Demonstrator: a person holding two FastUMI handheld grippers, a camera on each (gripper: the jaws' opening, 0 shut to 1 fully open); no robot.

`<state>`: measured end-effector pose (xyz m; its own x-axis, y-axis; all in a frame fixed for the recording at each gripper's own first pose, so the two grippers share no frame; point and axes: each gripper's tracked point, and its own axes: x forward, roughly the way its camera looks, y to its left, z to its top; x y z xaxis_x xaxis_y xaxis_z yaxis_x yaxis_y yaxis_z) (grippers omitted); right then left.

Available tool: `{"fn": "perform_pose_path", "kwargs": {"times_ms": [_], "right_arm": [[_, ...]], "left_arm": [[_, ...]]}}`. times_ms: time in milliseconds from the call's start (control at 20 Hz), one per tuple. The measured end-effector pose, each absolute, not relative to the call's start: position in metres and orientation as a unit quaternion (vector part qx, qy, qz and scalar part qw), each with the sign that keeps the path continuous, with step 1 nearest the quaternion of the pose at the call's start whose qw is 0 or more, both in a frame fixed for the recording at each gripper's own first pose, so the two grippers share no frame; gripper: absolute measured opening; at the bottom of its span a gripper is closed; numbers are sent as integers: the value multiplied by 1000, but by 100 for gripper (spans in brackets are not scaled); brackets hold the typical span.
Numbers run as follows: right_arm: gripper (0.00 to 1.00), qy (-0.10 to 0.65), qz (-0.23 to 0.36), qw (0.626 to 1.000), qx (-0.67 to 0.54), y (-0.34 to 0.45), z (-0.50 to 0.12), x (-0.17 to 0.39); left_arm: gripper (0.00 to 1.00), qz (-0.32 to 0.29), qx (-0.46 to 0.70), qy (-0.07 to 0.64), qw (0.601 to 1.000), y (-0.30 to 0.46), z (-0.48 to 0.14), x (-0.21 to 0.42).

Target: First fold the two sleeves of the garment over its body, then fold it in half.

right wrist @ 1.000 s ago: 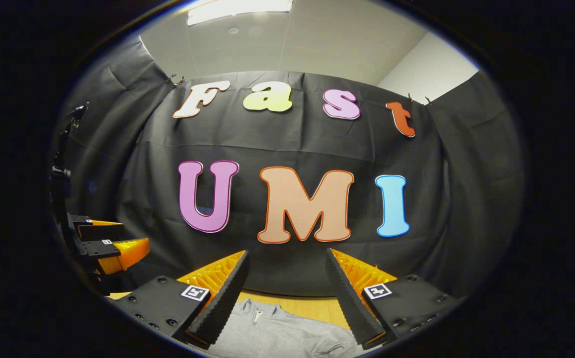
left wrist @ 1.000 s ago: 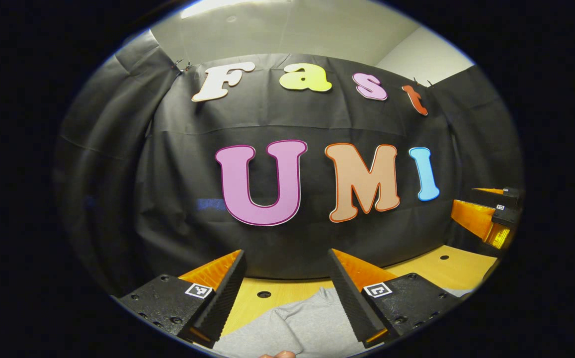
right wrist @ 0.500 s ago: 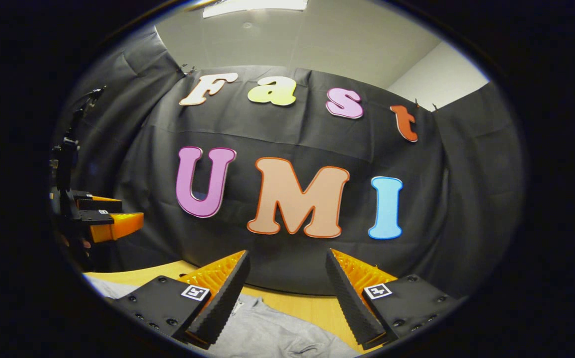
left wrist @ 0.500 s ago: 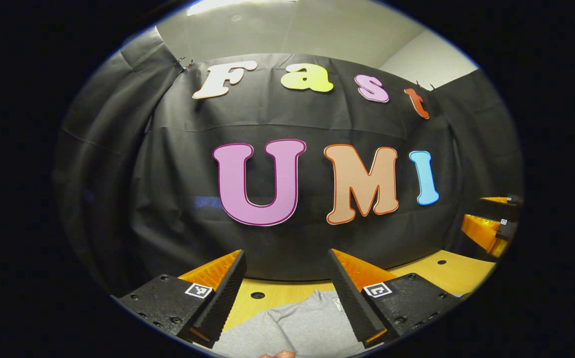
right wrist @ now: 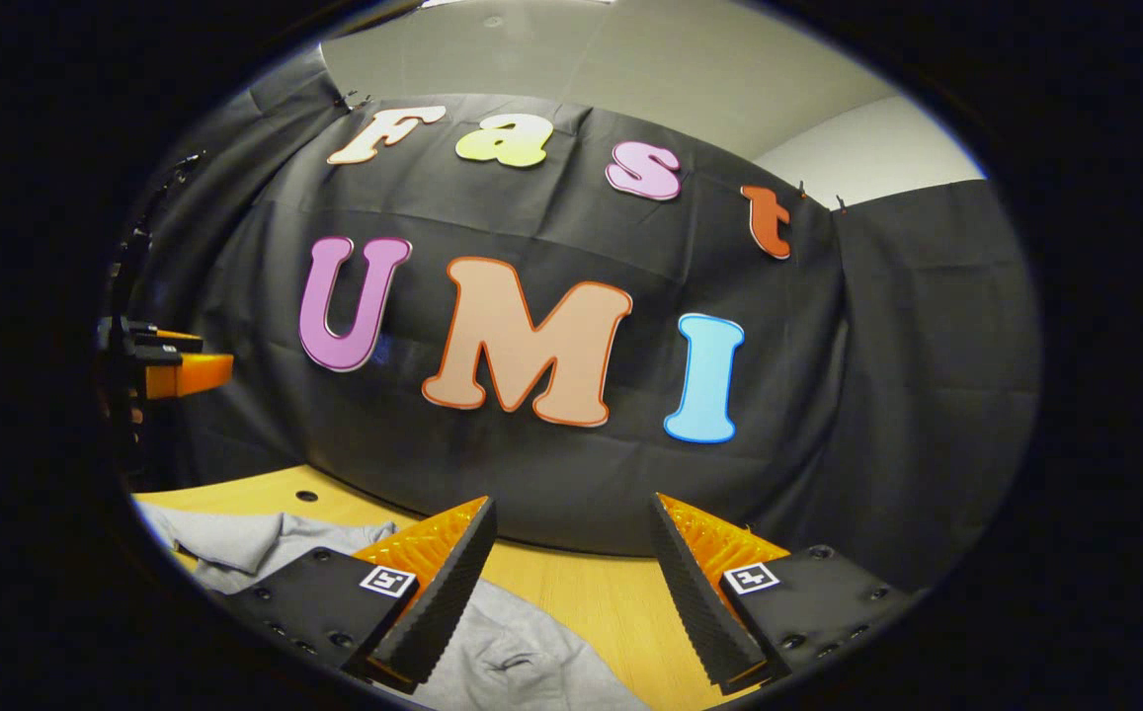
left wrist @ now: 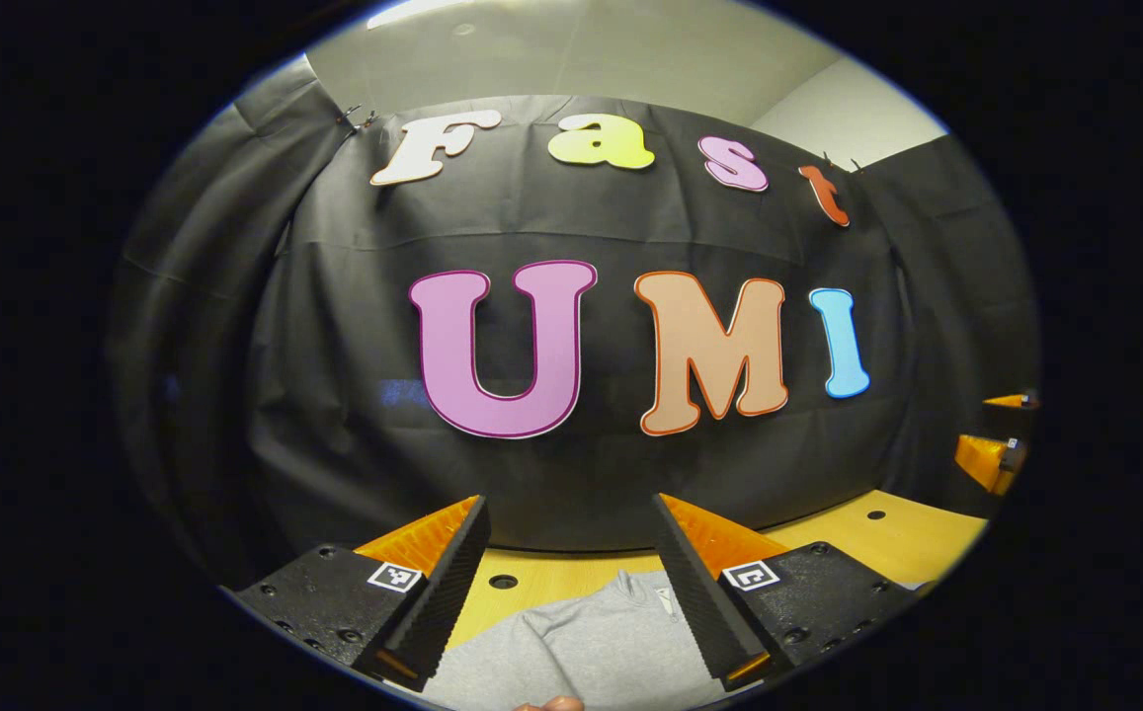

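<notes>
- The right tongs (right wrist: 571,583) have swung to the right over the last second: in the right gripper view the grey sweatshirt (right wrist: 522,652) now trails off to the left of them, with bare bench (right wrist: 591,592) between the fingers, where a second ago its zip collar lay.
- The left tongs (left wrist: 571,578) have barely shifted; the sweatshirt's (left wrist: 591,642) collar end sits on the bench (left wrist: 531,583) between their fingers.
- Both pairs of tongs stand wide open and hold nothing.
- The sweatshirt lies flat on the bench, below both tongs; its sleeves look not yet folded.
- My reading: the right tongs are heading for the sweatshirt's right sleeve, so the first fold is only starting.
</notes>
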<state>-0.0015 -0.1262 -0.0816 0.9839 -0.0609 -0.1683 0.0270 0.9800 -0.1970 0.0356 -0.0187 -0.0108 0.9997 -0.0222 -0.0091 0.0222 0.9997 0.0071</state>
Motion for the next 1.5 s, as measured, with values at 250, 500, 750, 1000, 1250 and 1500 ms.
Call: {"fn": "perform_pose_path", "kwargs": {"times_ms": [250, 500, 750, 1000, 1250, 1500], "right_arm": [[97, 159, -44, 981, -104, -168, -132, -20], [98, 216, -68, 967, -116, -203, -171, -54], [98, 265, -97, 950, -133, -239, -205, -89], [99, 337, -117, 927, -113, -263, -249, -131], [98, 404, -126, 900, -99, -272, -289, -177], [99, 456, -142, 876, -67, -276, -321, -219]], "left_arm": [[94, -15, 1, 16, 1000, -25, -20, 43], [94, -20, 13, 16, 1000, -29, -20, 49], [94, -21, 13, 22, 999, -31, -26, 51], [94, -21, 12, 32, 999, -29, -32, 52], [94, -21, 14, 32, 999, -27, -33, 54], [94, -23, 12, 34, 999, -29, -35, 55]]}}
